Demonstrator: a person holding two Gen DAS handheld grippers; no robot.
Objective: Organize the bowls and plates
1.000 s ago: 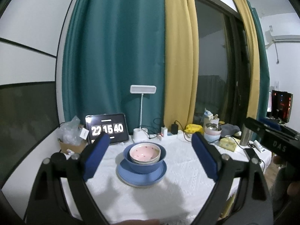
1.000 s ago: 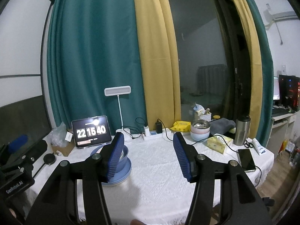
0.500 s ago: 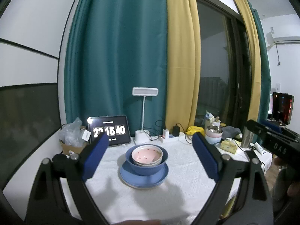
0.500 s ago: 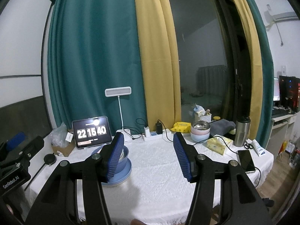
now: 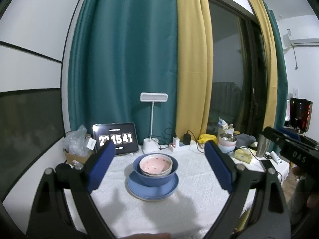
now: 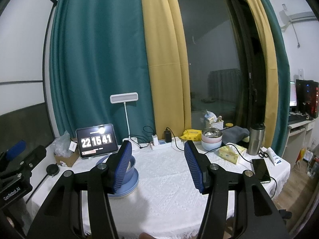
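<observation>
The left gripper (image 5: 159,167) has matte black triangular arms with cutouts, silver screws and smooth blue pads. The right gripper (image 6: 158,166) matches, its blue pads (image 6: 194,168) ribbed.

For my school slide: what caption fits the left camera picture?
Open left gripper hovers before a pink bowl nested in a blue bowl on a plate.

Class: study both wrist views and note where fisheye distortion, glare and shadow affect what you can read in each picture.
Left wrist view: curtains bow outward, glare washes out the clock tablet's top left corner, and the left gripper partly covers its first digits. Right wrist view: the window frame curves, the tablet reads clearly, and soft shadow falls on the tablecloth below the right gripper.
</observation>
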